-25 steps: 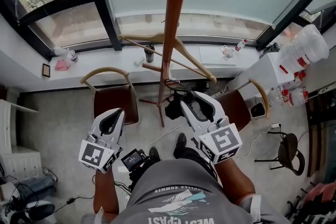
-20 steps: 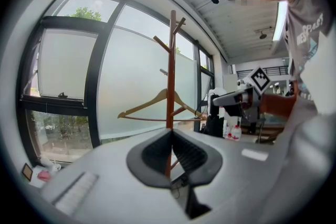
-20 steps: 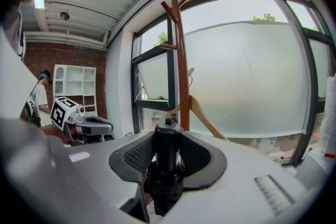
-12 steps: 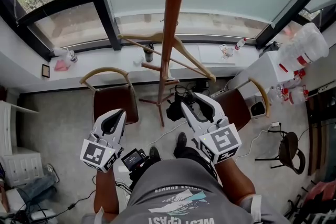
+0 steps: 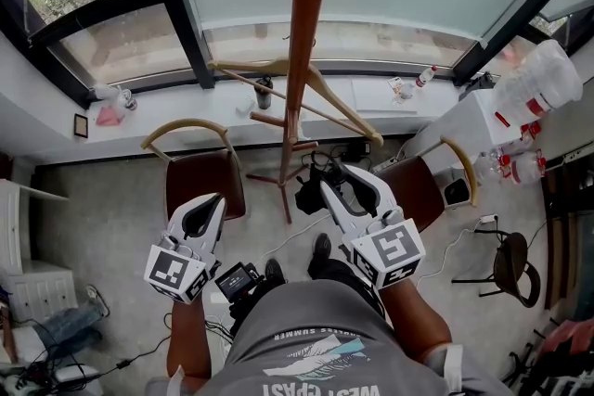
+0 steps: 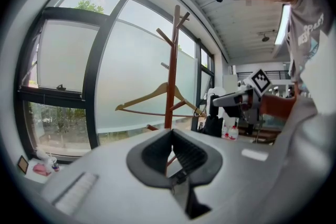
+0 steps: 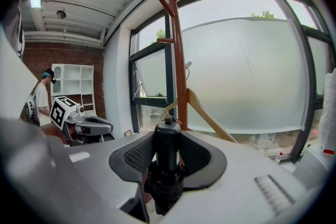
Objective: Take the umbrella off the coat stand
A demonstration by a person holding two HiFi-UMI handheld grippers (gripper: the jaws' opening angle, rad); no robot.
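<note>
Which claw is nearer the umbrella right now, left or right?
Right. The right claw has the umbrella between its jaws, pads closed on it. The left claw hangs off to the side, apart from it, jaws open and empty.

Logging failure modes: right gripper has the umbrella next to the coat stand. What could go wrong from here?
1. The umbrella sits close to the coat stand. If any part of it is hooked there, which I can't tell, pulling may tip the stand.
2. The wooden hanger hangs just beside it and could get knocked off.
</note>
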